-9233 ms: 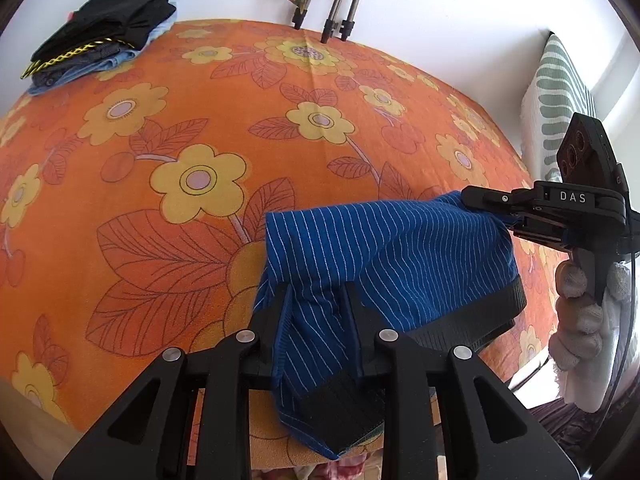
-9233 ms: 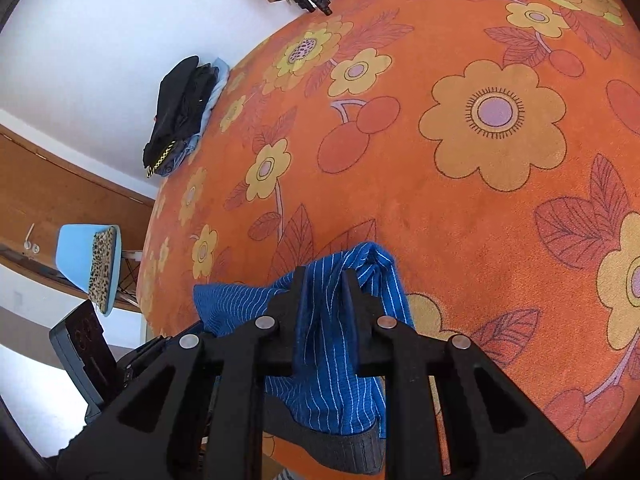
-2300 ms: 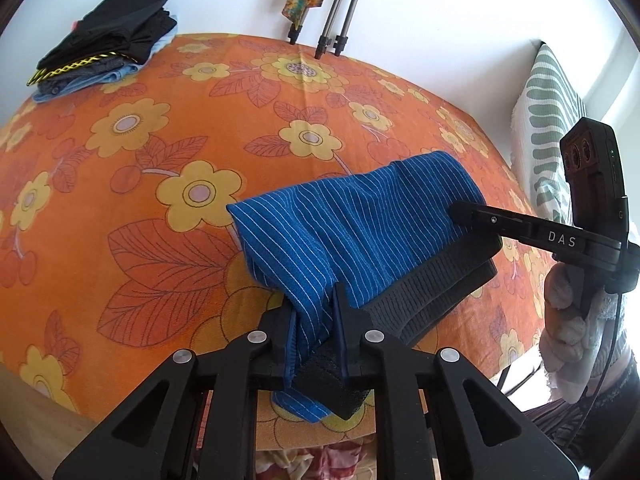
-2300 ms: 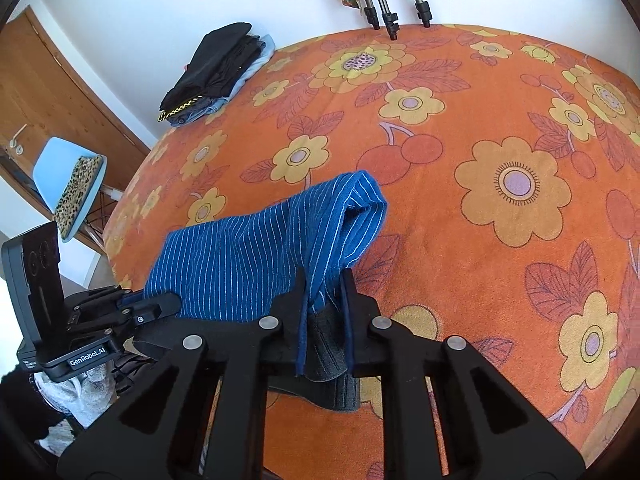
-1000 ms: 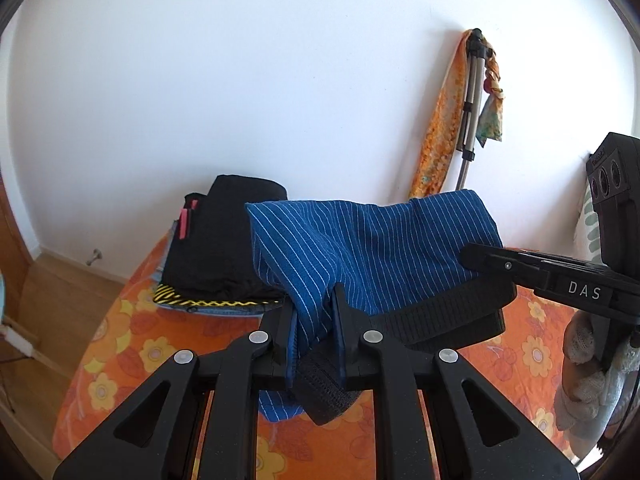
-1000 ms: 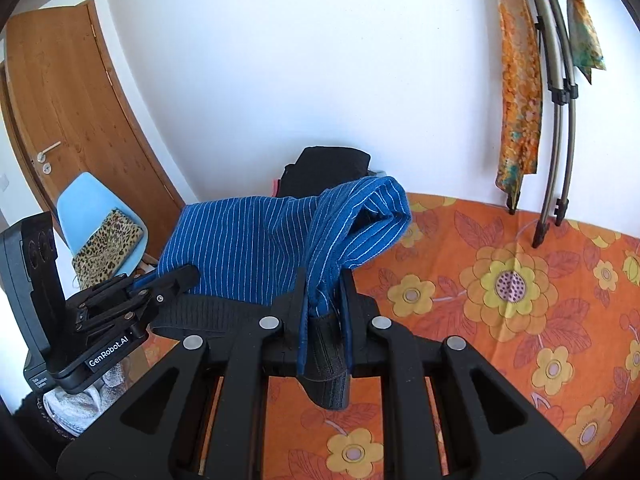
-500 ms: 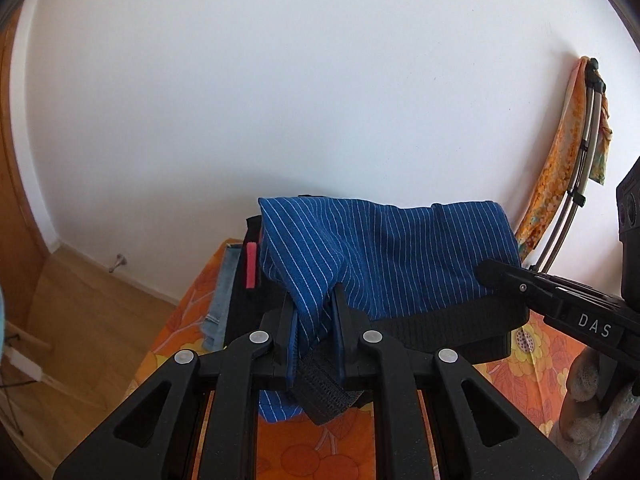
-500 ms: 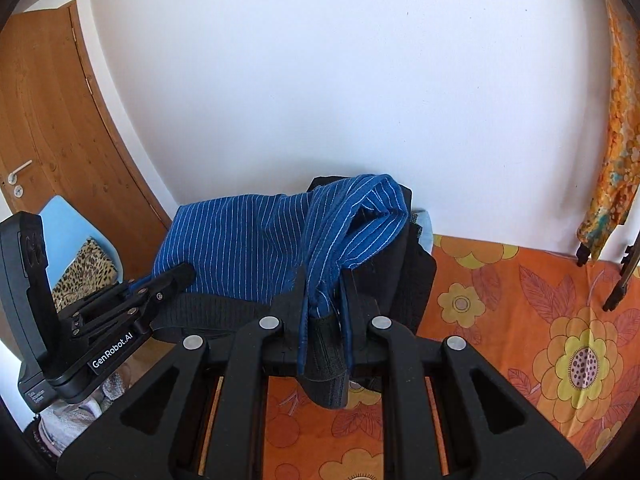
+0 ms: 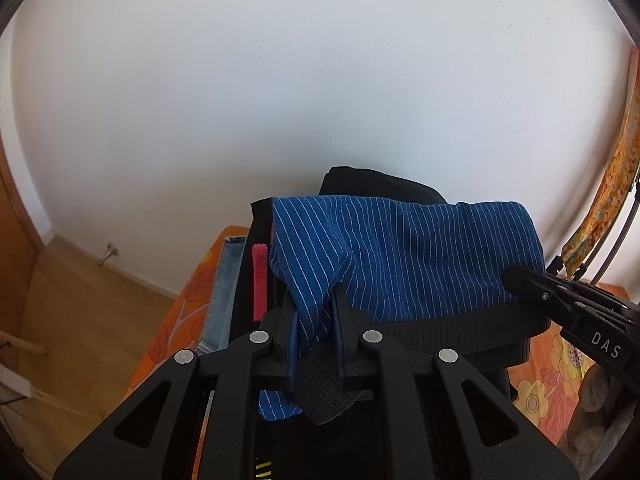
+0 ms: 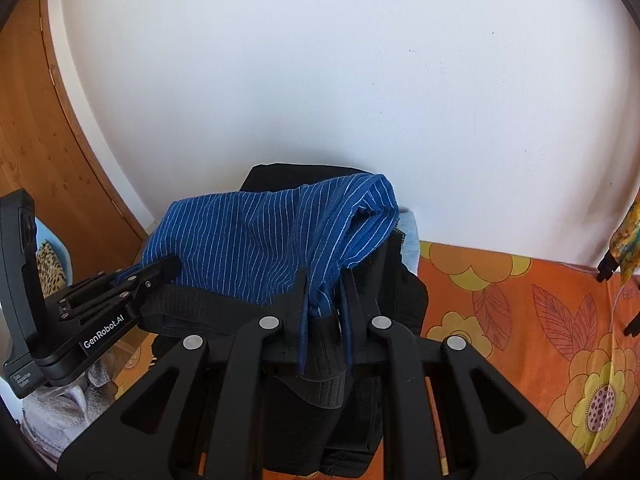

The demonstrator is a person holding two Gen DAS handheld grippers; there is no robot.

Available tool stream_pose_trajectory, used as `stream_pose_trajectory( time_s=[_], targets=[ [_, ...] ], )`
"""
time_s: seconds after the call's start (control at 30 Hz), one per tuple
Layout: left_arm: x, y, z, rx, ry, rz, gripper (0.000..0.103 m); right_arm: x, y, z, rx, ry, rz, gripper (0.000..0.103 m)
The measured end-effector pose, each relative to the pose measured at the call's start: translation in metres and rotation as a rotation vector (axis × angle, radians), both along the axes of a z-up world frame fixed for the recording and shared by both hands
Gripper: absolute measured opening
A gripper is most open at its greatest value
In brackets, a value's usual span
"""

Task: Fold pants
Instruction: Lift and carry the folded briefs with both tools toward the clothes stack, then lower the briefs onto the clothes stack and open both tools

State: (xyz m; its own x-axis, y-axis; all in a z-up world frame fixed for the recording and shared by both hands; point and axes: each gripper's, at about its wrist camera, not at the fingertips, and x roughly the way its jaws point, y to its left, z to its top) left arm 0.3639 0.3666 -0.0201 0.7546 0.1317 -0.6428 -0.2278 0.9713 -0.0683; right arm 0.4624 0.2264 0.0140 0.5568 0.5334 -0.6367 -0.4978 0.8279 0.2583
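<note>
Against a white wall (image 9: 280,100), the folded blue pinstriped pants (image 9: 400,252) hang over a black clothes pile (image 10: 288,176), pinched at either end by left gripper (image 9: 313,312) and right gripper (image 10: 323,300).

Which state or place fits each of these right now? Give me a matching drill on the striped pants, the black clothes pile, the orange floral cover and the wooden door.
Column 1:
1. blue striped pants
2. black clothes pile
3. orange floral cover
4. wooden door

Column 2:
A. far left of the right wrist view
B. directly behind the pants
C. pinched by both grippers
D. spread beneath, at right

Pairs: 1-C, 2-B, 3-D, 4-A
</note>
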Motion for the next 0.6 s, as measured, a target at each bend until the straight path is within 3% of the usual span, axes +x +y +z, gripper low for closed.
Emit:
stream_pose_trajectory(
  time_s=[0.23, 0.3, 0.43, 0.6],
  targets=[
    [-0.006, 0.007, -0.003, 0.066, 0.035, 0.066, 0.029, 0.014, 0.001, -0.015, -0.077, 0.017, -0.033, 0.016],
    [-0.006, 0.017, -0.005, 0.094, 0.045, 0.082, 0.029, 0.016, 0.000, -0.018, -0.093, 0.032, -0.041, 0.019],
    [-0.010, 0.023, -0.006, 0.112, 0.064, 0.101, 0.029, 0.014, -0.005, -0.020, -0.139, 0.024, -0.067, 0.038],
    [-0.018, 0.027, -0.007, 0.142, 0.085, 0.131, 0.029, 0.009, -0.016, -0.017, -0.162, 0.024, -0.083, 0.041]
  ],
)
